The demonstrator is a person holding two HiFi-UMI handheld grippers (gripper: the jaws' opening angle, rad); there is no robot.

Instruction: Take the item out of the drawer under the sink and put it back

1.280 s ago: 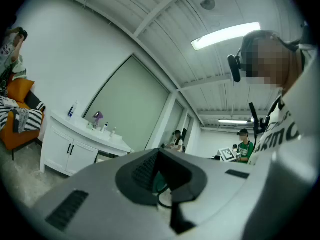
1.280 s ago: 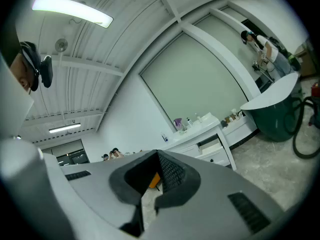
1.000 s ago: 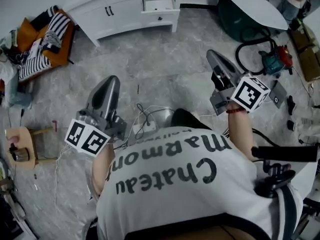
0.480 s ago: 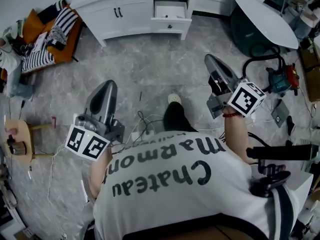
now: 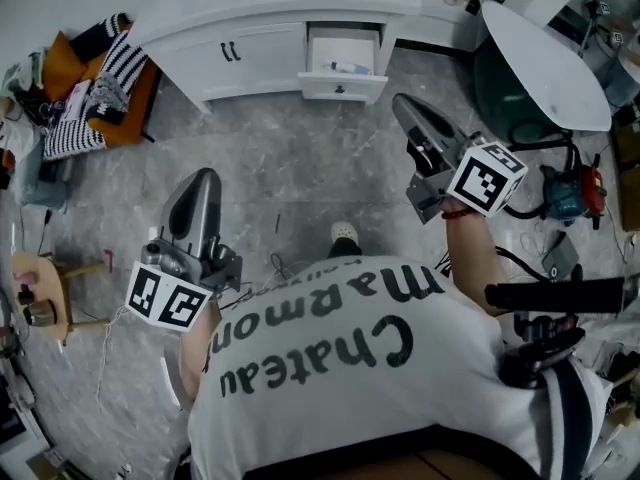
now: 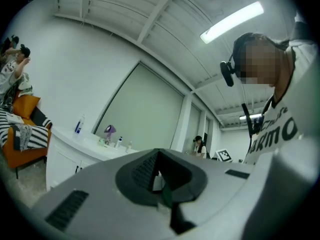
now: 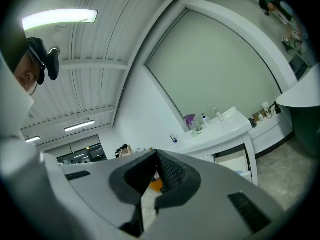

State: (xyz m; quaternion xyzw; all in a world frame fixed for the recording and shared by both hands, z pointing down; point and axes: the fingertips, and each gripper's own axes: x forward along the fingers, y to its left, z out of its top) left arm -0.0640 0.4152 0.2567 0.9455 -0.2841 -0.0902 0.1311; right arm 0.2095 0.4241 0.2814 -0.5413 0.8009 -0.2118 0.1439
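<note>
A white vanity (image 5: 250, 43) with a sink stands at the far wall. Its drawer (image 5: 341, 88) under the sink is pulled out, and a small white and blue item (image 5: 350, 67) lies inside. My right gripper (image 5: 398, 101) is shut and empty, held level, with its tip a short way to the drawer's right front. My left gripper (image 5: 205, 176) is shut and empty over the floor, farther from the vanity. In the right gripper view the closed jaws (image 7: 156, 153) point toward the vanity (image 7: 220, 129) and the open drawer (image 7: 234, 163). The left gripper view shows my left gripper (image 6: 158, 151) with its jaws together.
An orange chair with striped cloth (image 5: 90, 78) stands left of the vanity, and a round white table (image 5: 545, 28) to its right. Cables (image 5: 290, 263) lie by my foot, tools (image 5: 565, 193) at the right, a small wooden stool (image 5: 40, 288) at the left. Bottles (image 7: 202, 120) stand on the counter.
The vanity and open drawer have come closer and lower in the head view. Both grippers moved forward toward it, still shut. The item in the drawer now shows.
</note>
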